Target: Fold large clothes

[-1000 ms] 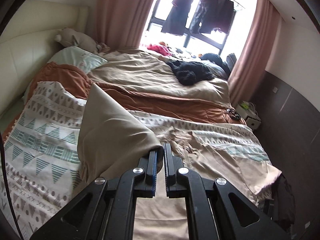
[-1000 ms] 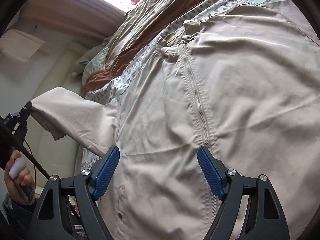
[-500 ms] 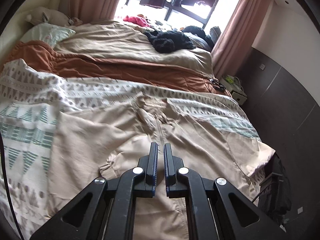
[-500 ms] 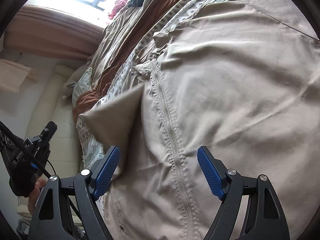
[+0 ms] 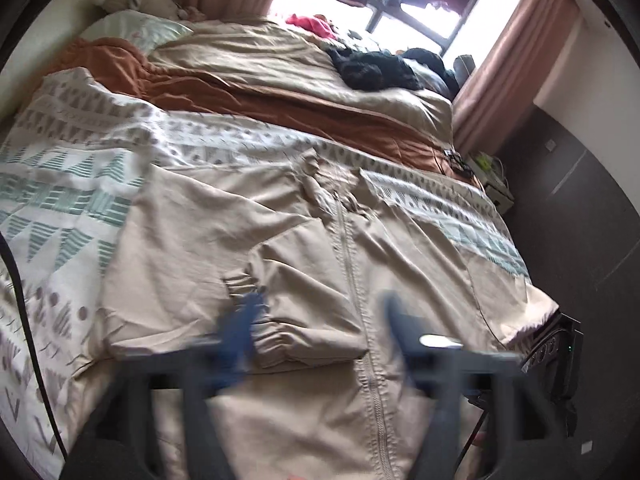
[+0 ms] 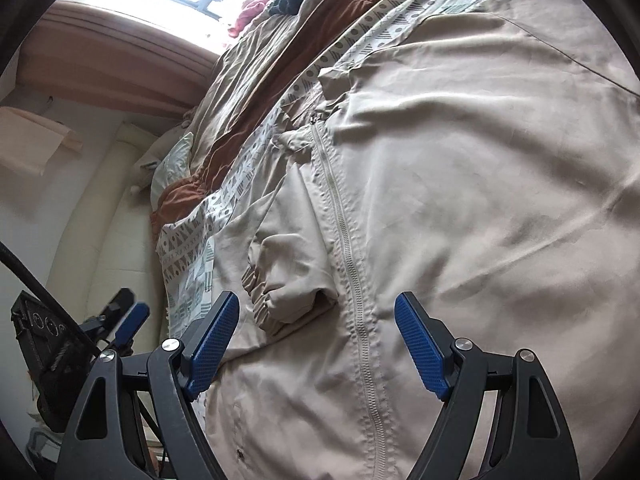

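Left gripper (image 5: 316,340): blurred by motion in its own view; blue-padded fingers stood wide apart with nothing between them, over the jacket's lower front.
Right gripper (image 6: 316,344): sharp in its view; black arms, ribbed blue pads, fingers spread wide and empty, hovering above the jacket near the zipper.
Jacket (image 5: 420,264): thin beige woven cloth, softly creased, lying flat and front-up on the bed; it reached the bed's near edge and its right edge.
Long axis: the jacket ran from the near edge toward the far side of the bed, hem nearest, collar farthest.
Zipper (image 5: 352,264): pale, closed, puckered stitching along both sides; a straight line along that same axis up the middle of the front.
Sleeve (image 5: 288,256): folded in across the chest, lying just left of the zipper, angled down toward the hem.
Cuff (image 6: 264,300): gathered elastic, ruffled into small ridges, resting on the jacket front between the two grippers' views of the zipper and the left side seam.
Collar (image 5: 324,184): crumpled, at the far end of the zipper.
Patterned blanket (image 5: 80,184): white with grey and teal triangles, under the jacket.
Rust blanket (image 5: 280,104): crinkled brown-orange band beyond it.
Beige duvet (image 5: 256,56): rumpled, farther still.
Black garment (image 5: 372,68): dark heap near the bed's far right corner.
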A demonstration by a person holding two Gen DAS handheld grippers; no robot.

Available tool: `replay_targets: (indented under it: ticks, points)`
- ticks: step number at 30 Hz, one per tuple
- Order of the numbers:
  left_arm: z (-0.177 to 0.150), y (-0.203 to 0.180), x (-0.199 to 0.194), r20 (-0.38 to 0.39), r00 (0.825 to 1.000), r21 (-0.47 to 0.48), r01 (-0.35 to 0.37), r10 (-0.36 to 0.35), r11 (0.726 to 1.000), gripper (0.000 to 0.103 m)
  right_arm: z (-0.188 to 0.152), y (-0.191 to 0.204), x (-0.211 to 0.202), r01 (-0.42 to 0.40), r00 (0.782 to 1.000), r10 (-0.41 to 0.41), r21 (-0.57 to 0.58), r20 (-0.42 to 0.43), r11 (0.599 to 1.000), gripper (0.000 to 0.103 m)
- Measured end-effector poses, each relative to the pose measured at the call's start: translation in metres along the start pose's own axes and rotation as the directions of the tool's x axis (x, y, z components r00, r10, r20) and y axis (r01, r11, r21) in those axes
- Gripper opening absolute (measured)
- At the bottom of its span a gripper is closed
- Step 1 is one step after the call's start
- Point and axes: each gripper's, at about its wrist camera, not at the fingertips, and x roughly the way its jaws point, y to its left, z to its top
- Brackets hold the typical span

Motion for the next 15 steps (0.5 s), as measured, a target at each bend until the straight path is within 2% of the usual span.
replay_targets:
  ticks: [2,5,8,12,15]
  points:
    - [-0.005,0.011,-0.022,0.064,0.998,-0.037,-0.007,0.009,0.999,0.103,-0.002,0.009,0.003,0.013,1.000,-0.013,-0.036,0.002,0.999,0.079]
    - [-0.014,0.031,-0.048,0.113,0.990,-0.106,-0.069,0.081,0.992,0.103,-0.006,0.021,0.010,0.018,1.000,-0.019,-0.083,-0.009,0.996,0.079]
    - [-0.029,0.058,-0.070,0.167,0.979,-0.203,-0.085,0.120,0.976,0.103,-0.012,0.032,0.018,0.038,0.999,-0.040,-0.135,-0.011,0.990,0.079]
    - [-0.050,0.090,-0.079,0.198,0.966,-0.287,-0.102,0.164,0.952,0.103,-0.021,0.048,0.024,0.068,0.998,-0.069,-0.210,0.002,0.975,0.079]
    - [-0.060,0.109,-0.076,0.192,0.967,-0.312,-0.101,0.166,0.945,0.103,-0.026,0.059,0.027,0.095,0.995,-0.092,-0.266,0.025,0.959,0.079]
